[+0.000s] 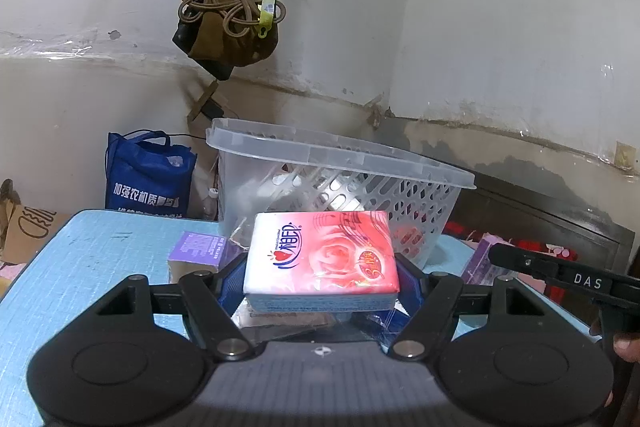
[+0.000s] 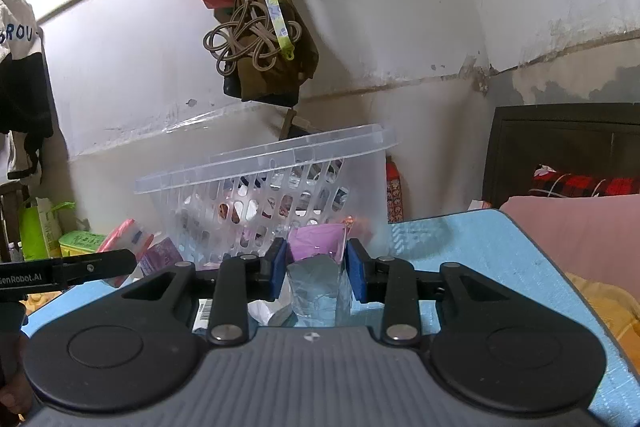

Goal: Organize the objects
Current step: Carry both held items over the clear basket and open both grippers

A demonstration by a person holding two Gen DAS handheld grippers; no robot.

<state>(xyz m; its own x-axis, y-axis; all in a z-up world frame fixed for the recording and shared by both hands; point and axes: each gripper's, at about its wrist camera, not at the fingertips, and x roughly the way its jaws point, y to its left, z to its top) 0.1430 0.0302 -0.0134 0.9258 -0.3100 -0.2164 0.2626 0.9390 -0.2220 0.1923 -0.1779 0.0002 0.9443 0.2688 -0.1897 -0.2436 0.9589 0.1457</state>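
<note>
left gripper (image 1: 321,279) pads: mostly hidden behind the red tissue pack (image 1: 322,257) — contact faces not visible
purple pack (image 1: 199,251): right part covered by the tissue pack, print too small to read
basket (image 2: 260,163) contents: blurred through the slotted wall
right gripper (image 2: 317,275) load: purple-and-silver packet (image 2: 316,267) — lower end cut off by the gripper body

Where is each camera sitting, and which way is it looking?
Left wrist: sits on the left gripper, looking forward at the red tissue pack it clamps; the right gripper's arm and a thumb show at right.
Right wrist: sits on the right gripper, looking at the purple packet between its fingers; the left gripper's arm pokes in at left.
Both see the clear basket on the blue table.
</note>
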